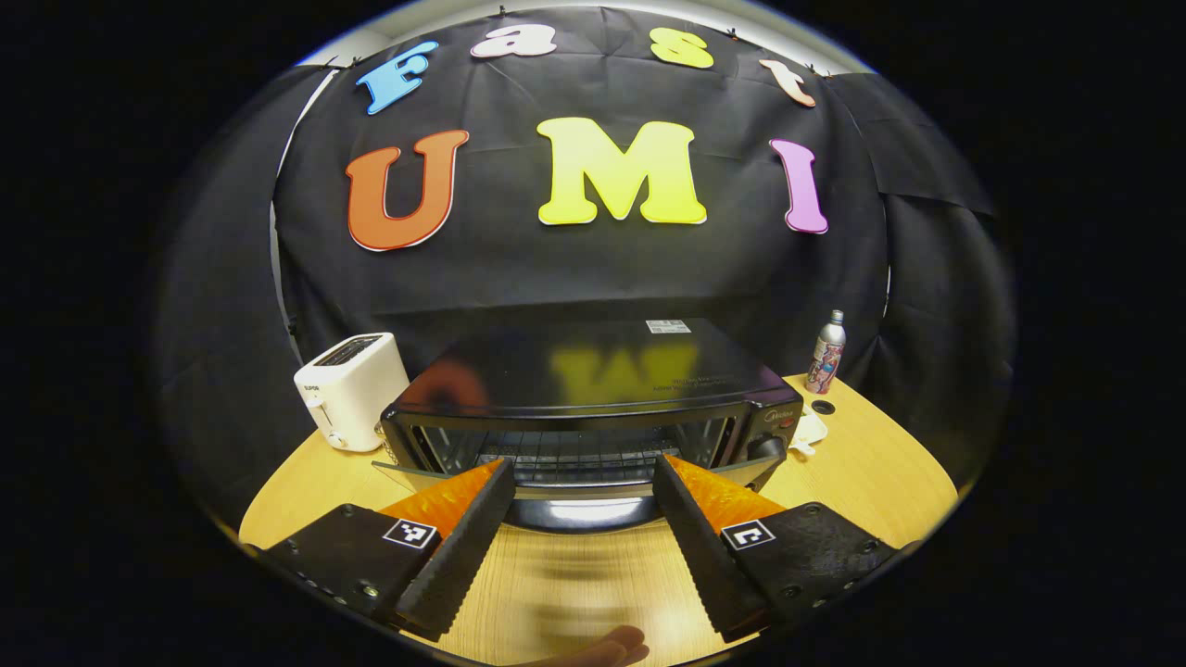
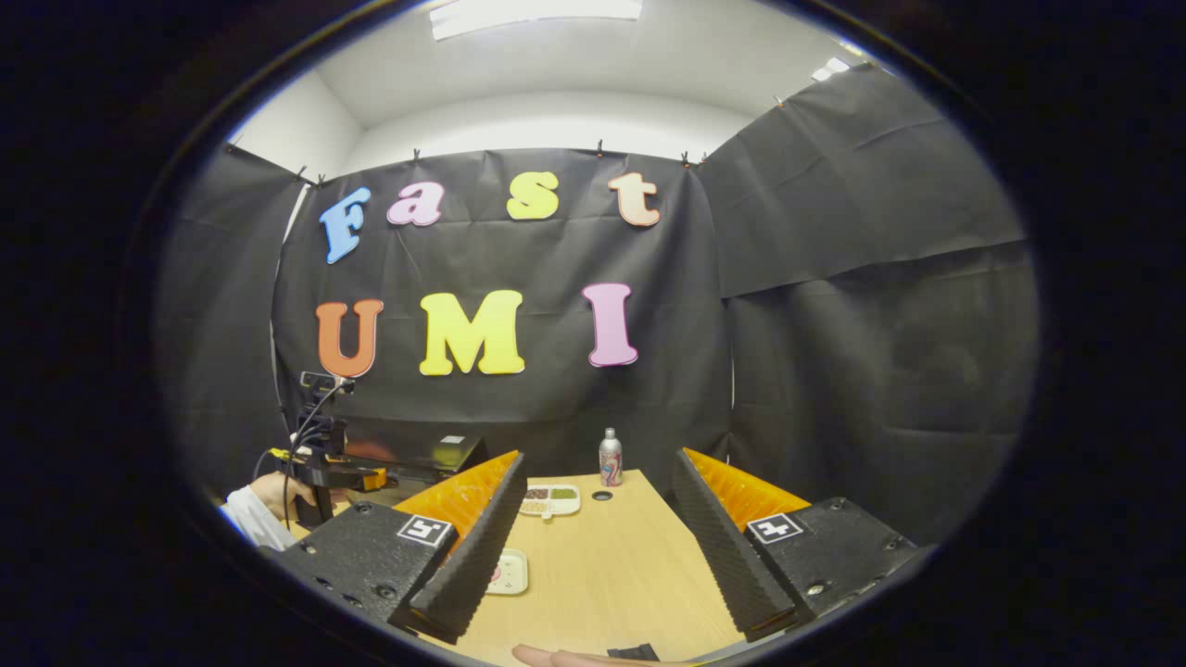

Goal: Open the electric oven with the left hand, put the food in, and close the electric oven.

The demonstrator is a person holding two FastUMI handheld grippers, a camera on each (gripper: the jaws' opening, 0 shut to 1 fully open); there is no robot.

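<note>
Left gripper: jaws stood wide apart, nothing between the fingers. Both tips reached up to the front of the electric oven, one each side of the door's bottom edge. Contact could not be confirmed from this angle.

The oven door was hinged down and tilted toward the camera. The glass looked partly lowered, and its curved handle sat between the two fingertips. The wire rack showed inside the cavity, with no food on it that I could make out. The control knob was on the oven's right front.

A white toaster stood just left of the oven. A slim can stood at the back right near the cloth wall. A small light dish was partly hidden behind the oven's right corner. All of it sat on a light wooden table. A fingertip showed at the bottom edge.

Right gripper: jaws also wide apart and empty, hovering above the table, well away from the oven.

Between its fingers, farther off, a divided tray with small portions of food sat on the table, with the can just behind it. A second small plate lay nearer, half hidden by the left finger.

At far left, the oven's top was visible, with the other gripper's body in front of it, held by a hand in a white sleeve.
</note>
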